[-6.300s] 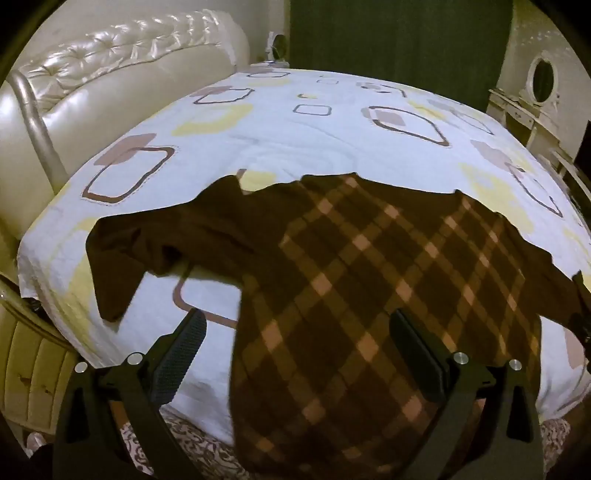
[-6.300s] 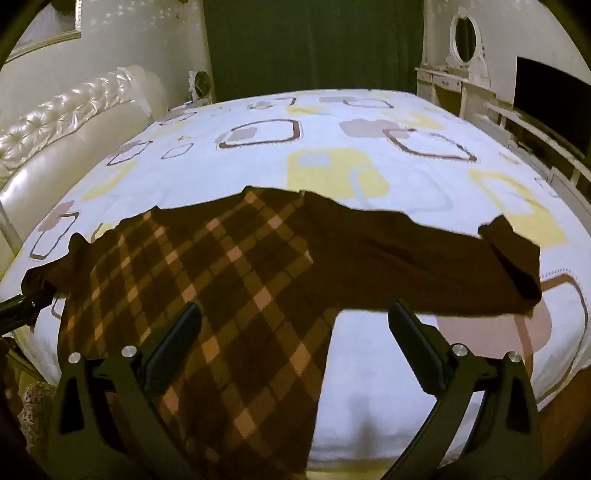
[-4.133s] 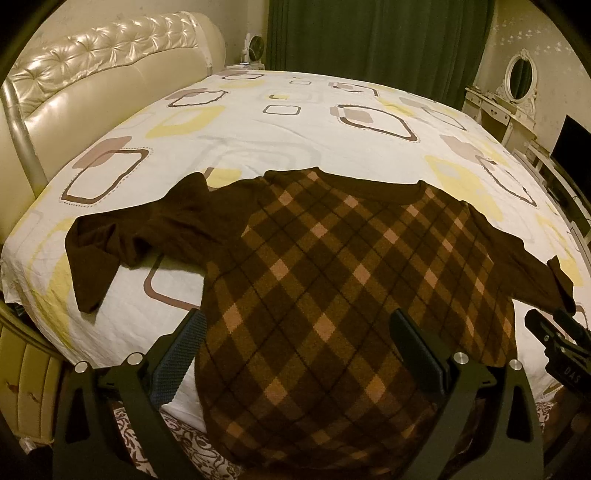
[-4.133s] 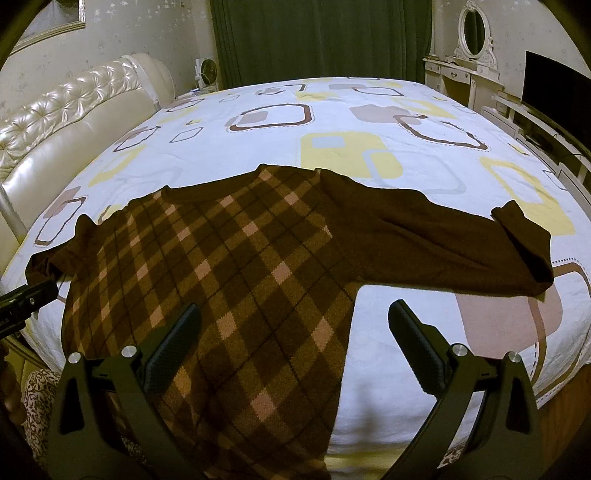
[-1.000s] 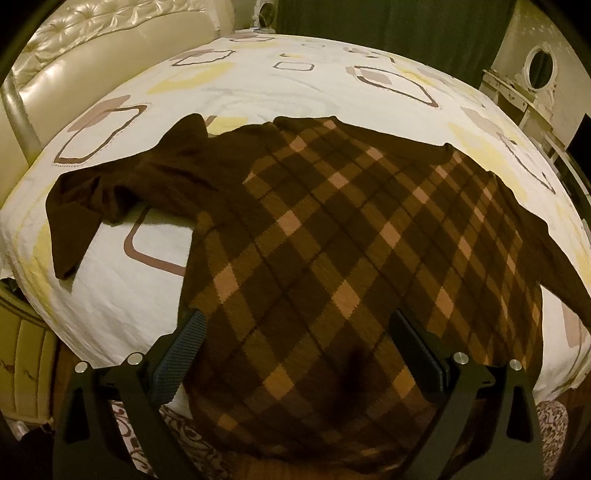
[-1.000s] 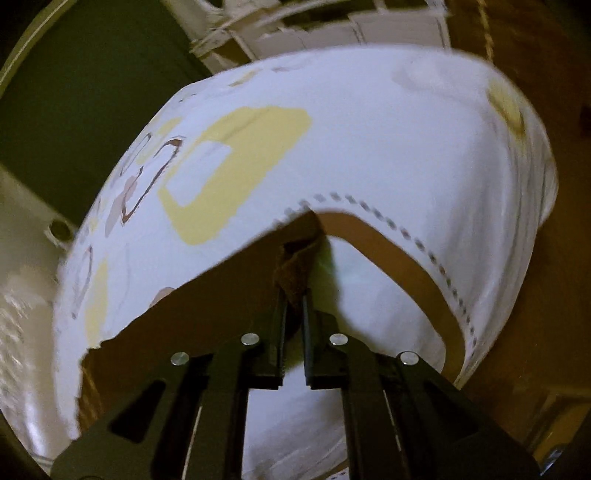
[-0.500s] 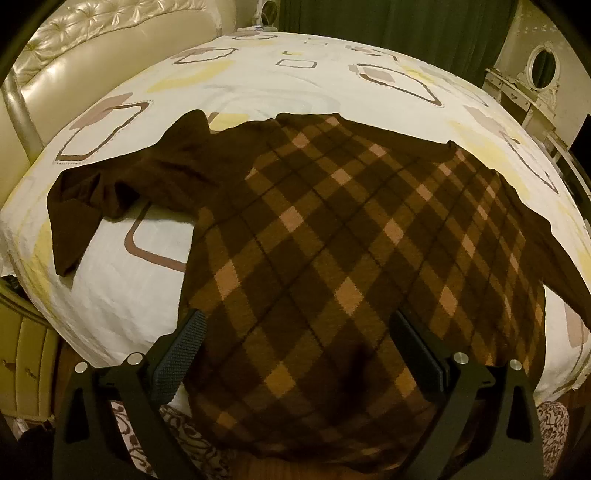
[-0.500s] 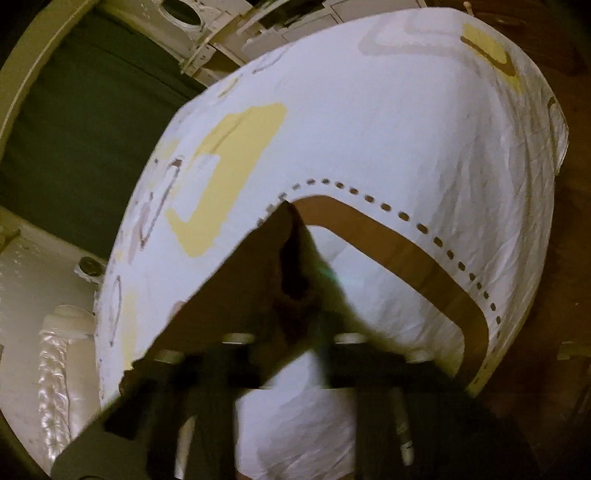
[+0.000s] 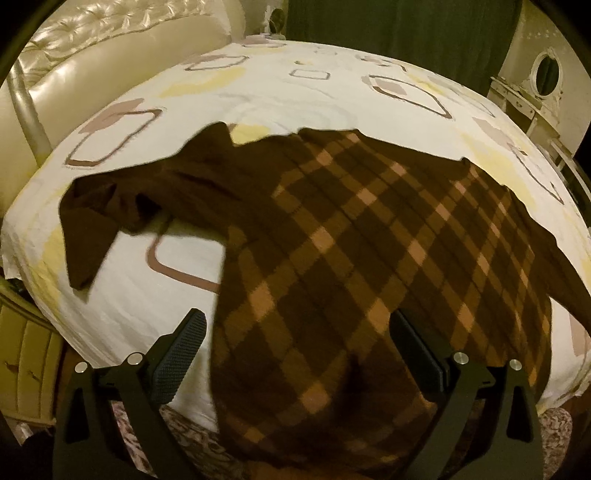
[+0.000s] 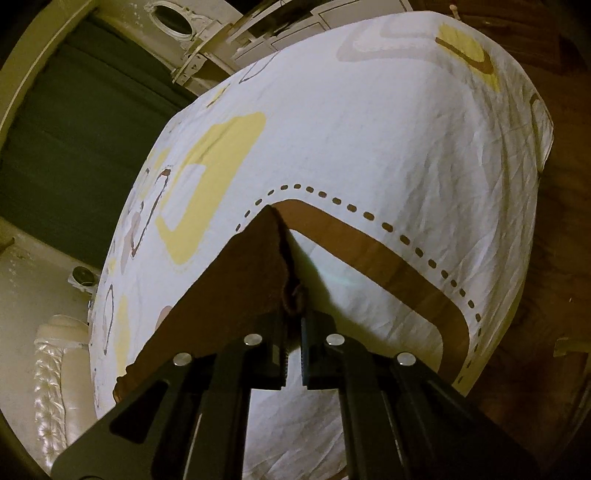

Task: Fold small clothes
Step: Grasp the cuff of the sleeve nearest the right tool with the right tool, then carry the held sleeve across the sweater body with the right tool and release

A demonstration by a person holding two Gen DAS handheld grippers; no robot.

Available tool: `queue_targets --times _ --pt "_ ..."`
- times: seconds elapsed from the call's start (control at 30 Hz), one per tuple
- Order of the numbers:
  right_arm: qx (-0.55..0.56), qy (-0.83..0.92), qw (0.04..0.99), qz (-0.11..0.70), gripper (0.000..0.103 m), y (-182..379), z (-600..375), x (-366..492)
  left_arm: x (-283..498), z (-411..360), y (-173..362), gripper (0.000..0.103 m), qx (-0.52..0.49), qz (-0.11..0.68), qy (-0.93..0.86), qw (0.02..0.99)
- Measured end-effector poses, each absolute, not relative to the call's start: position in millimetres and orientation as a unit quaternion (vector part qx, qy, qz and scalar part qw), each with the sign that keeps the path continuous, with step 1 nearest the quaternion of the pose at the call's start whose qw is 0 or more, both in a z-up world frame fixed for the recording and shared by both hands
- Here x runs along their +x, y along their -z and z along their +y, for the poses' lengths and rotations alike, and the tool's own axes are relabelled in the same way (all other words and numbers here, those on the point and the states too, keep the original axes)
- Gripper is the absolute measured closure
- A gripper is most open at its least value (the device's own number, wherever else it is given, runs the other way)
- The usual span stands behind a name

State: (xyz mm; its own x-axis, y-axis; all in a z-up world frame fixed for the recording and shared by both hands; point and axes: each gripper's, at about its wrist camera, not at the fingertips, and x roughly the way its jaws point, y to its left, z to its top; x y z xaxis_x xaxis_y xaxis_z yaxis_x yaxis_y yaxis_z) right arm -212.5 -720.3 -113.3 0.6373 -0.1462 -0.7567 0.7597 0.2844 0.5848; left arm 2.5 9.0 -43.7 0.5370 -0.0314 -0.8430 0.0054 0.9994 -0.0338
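A dark brown sweater with a tan diamond check lies spread front-up on the bed, its hem hanging over the near edge. Its plain brown left sleeve is crumpled near the bed's left corner. My left gripper hovers open above the hem, one finger over bare sheet, the other over the knit. In the right wrist view my right gripper is shut on the cuff of the other sleeve, which is lifted off the sheet and stretches away to the lower left.
The bed wears a white sheet with yellow and brown rounded squares. A padded cream headboard runs along the left. Dark green curtains and a white dressing table with oval mirror stand behind. Wooden floor lies beyond the bed's corner.
The right gripper has rolled and shifted a little, still holding the sleeve cuff, which now stands higher and more taut. The left gripper has hardly moved.
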Motion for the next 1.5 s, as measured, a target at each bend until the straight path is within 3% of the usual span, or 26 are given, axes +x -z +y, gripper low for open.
queue_targets --times 0.17,0.3,0.4,0.5,0.7,0.9,1.07,1.37,1.5 --pt "0.488 0.349 0.744 0.295 0.092 98 -716 -226 11 38 42 0.004 -0.039 0.485 -0.004 0.874" --pt "0.47 0.356 0.76 0.273 0.077 77 -708 -226 20 69 42 0.004 -0.065 0.495 -0.006 0.866" --pt "0.457 0.338 0.78 0.264 0.074 60 -696 -213 27 95 36 0.004 -0.053 0.485 -0.011 0.873" --pt "0.44 0.31 0.8 0.265 0.058 46 -675 -190 33 117 31 0.004 -0.042 0.477 -0.02 0.878" --pt "0.4 0.236 0.834 0.298 0.05 35 -620 -137 40 207 42 0.004 -0.188 0.486 -0.029 0.853" --pt "0.379 0.178 0.844 0.335 0.048 41 -571 -97 16 273 73 0.004 -0.357 0.477 -0.028 0.803" --pt "0.366 0.157 0.847 0.351 0.048 44 -544 -82 11 280 91 0.004 -0.417 0.471 -0.033 0.777" --pt "0.366 0.154 0.843 0.364 0.048 53 -529 -81 25 265 97 0.006 -0.387 0.486 -0.06 0.781" --pt "0.364 0.157 0.84 0.37 0.048 58 -527 -82 23 274 98 0.04 -0.382 0.502 -0.103 0.769"
